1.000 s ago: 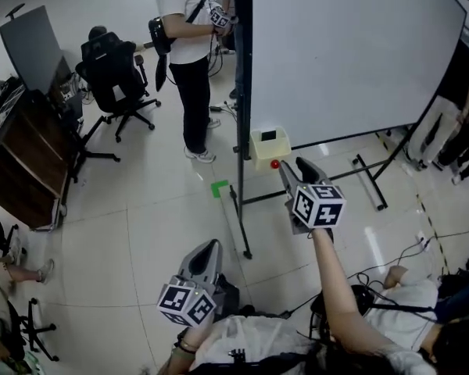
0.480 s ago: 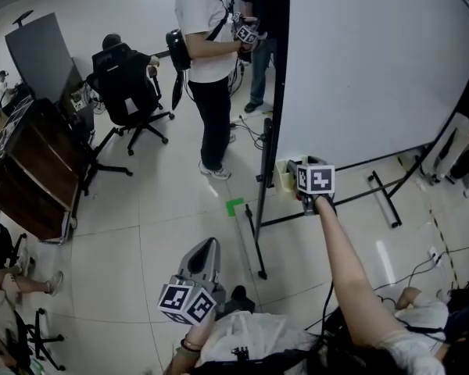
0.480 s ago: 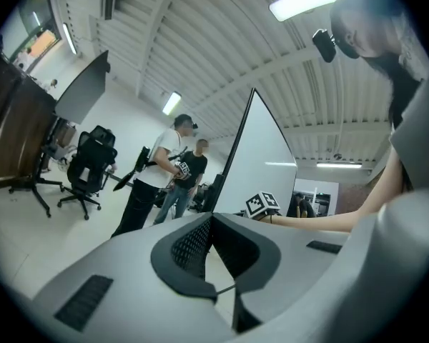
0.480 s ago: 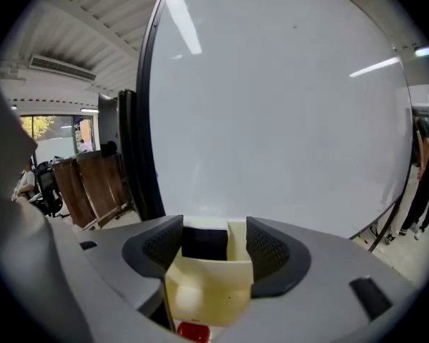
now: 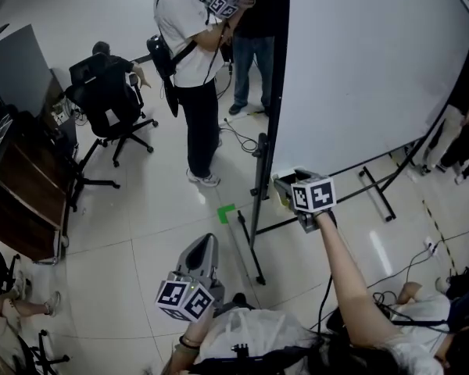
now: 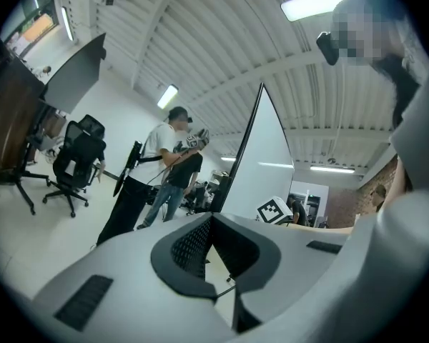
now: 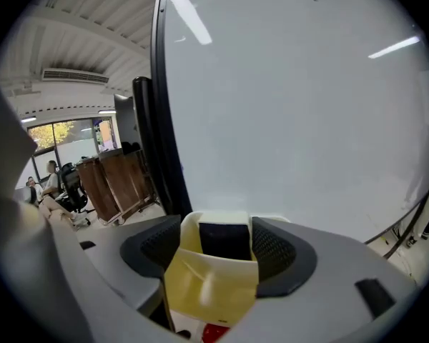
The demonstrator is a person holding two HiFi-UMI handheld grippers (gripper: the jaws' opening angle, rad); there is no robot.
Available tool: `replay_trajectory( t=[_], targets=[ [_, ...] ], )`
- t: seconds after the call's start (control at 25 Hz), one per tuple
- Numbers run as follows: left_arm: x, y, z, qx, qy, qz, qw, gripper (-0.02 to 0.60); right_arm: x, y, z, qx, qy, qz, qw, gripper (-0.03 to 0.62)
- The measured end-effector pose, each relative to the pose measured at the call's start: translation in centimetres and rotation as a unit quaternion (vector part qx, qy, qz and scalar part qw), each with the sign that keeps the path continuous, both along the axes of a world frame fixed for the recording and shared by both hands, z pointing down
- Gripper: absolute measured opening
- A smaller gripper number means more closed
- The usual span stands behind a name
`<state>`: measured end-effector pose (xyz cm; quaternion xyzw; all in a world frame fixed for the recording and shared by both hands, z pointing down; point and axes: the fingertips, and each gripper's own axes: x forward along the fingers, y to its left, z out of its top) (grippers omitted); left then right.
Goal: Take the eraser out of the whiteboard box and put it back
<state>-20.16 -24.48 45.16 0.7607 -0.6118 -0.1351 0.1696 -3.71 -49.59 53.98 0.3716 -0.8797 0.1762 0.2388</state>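
A pale yellow whiteboard box (image 7: pixel 211 284) hangs at the lower left corner of the whiteboard (image 5: pixel 367 69). A dark eraser (image 7: pixel 225 240) stands upright inside it. My right gripper (image 7: pixel 218 229) tilts down over the box, one jaw on each side of the box's top; the jaws are opening and the pads stand clear of the eraser. The head view shows this gripper (image 5: pixel 286 183) against the box (image 5: pixel 281 199). My left gripper (image 5: pixel 205 244) hangs low at the left, far from the board, pointing level. Its jaws (image 6: pixel 211 216) meet at the tips, with nothing between them.
A person in a white shirt (image 5: pixel 191 69) stands beyond the board's left edge holding grippers. The board's black stand leg (image 5: pixel 250 241) runs across the floor beside a green tape mark (image 5: pixel 225 212). An office chair (image 5: pixel 102 100) and a wooden desk (image 5: pixel 16 201) stand at left.
My right gripper has dropped and moved forward onto the box, with its jaws spread around the top. The left gripper stays low at the left. The head view has shifted.
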Motion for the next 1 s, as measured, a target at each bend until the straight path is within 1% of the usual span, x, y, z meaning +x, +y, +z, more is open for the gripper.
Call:
replay_trajectory(
  t=[0.04, 0.12, 0.2, 0.28, 0.32, 0.4, 0.48, 0.56, 0.72, 0.88, 1.0],
  targets=[
    [0.0, -0.4, 0.1, -0.001, 0.001, 0.002, 1.0, -0.013, -0.1, -0.1, 0.1, 0.004, 0.002, 0.003, 1.0, 0.308],
    [-0.1, -1.1, 0.2, -0.002, 0.004, 0.006, 1.0, -0.012, 0.0, -0.9, 0.7, 0.009, 0.016, 0.02, 1.0, 0.308],
    [0.0, -1.5, 0.3, -0.002, 0.006, 0.01, 0.9999, -0.012, 0.4, -1.7, 1.5, 0.009, 0.042, 0.035, 0.998, 0.307],
    [0.1, -1.7, 0.4, -0.005, 0.008, 0.015, 0.9998, -0.013, 0.8, -2.0, 1.7, 0.01, 0.06, 0.046, 0.997, 0.283],
    [0.1, -1.8, 0.5, -0.006, 0.009, 0.016, 0.9998, -0.012, 0.9, -2.1, 1.7, 0.009, 0.063, 0.051, 0.997, 0.272],
    [-0.1, -1.9, 0.6, -0.008, 0.011, 0.015, 0.9998, -0.013, 1.0, -2.2, 1.5, 0.007, 0.06, 0.058, 0.996, 0.27],
    [-0.1, -1.9, 0.7, -0.007, 0.013, 0.013, 0.9998, -0.012, 1.4, -2.2, 1.1, 0.016, 0.052, 0.071, 0.996, 0.268],
    [-0.1, -1.8, 0.6, -0.005, 0.011, 0.012, 0.9998, -0.012, 1.9, -2.0, -0.4, 0.039, 0.037, 0.085, 0.995, 0.268],
    [0.6, -1.4, 0.5, -0.006, 0.011, 0.02, 0.9997, -0.012, 2.2, -0.4, -6.2, 0.097, -0.01, 0.086, 0.992, 0.268],
    [3.1, -0.7, 0.6, -0.008, 0.008, 0.043, 0.999, -0.013, 3.9, 3.3, -12.3, 0.154, -0.054, 0.086, 0.983, 0.268],
    [5.5, 0.2, 0.5, -0.006, 0.004, 0.063, 0.998, -0.012, 6.0, 7.0, -15.8, 0.191, -0.063, 0.084, 0.976, 0.268]
  ],
)
